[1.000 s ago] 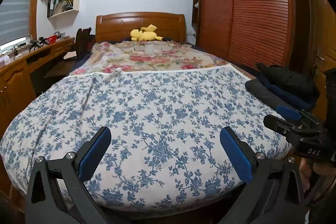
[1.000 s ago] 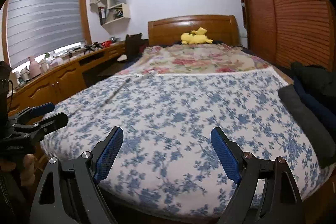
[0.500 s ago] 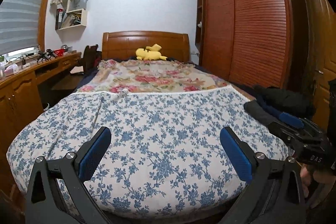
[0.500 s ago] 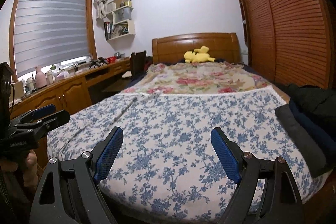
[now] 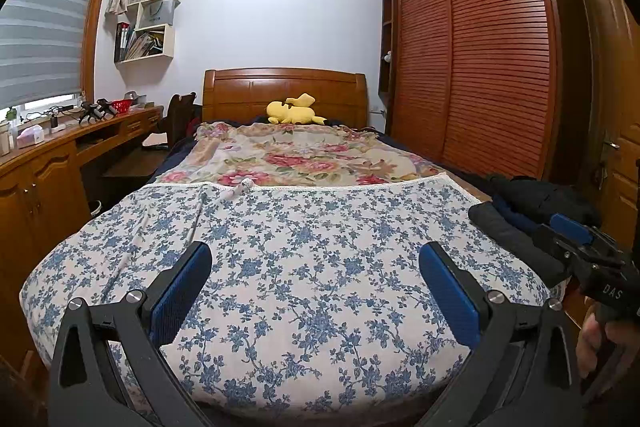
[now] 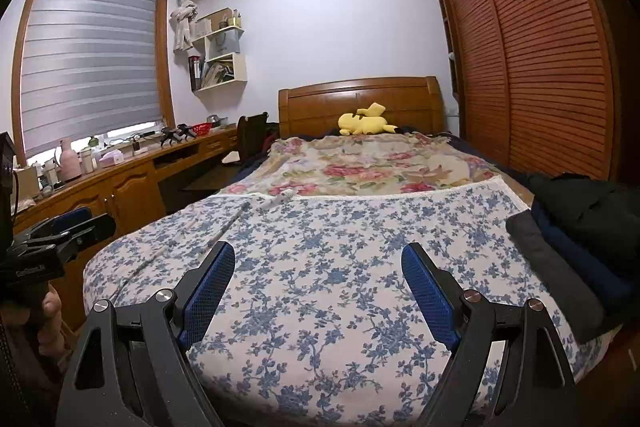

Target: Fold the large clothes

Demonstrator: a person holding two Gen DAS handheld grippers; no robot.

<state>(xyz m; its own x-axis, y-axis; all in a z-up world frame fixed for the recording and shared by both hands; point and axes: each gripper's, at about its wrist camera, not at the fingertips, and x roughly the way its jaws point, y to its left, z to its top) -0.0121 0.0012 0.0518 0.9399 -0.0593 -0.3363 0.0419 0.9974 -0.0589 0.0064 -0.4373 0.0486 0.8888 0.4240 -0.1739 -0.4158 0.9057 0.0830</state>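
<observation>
A large white cloth with a blue flower print lies spread flat over the near half of the bed, its lace-trimmed far edge across the middle. My left gripper hovers open above its near end, nothing between the blue pads. My right gripper is likewise open and empty above the cloth, further right. A stack of folded dark clothes sits on the bed's right edge. Each gripper shows at the side of the other's view, held in a hand.
A rose-patterned blanket covers the far half of the bed, with a yellow plush toy by the wooden headboard. A long wooden desk with small items runs along the left wall. A louvred wardrobe lines the right wall.
Both views have tilted upward, so the ceiling now shows and the bed sits lower in frame. The left gripper rose. Both grippers stay open and the cloth lies unmoved.
</observation>
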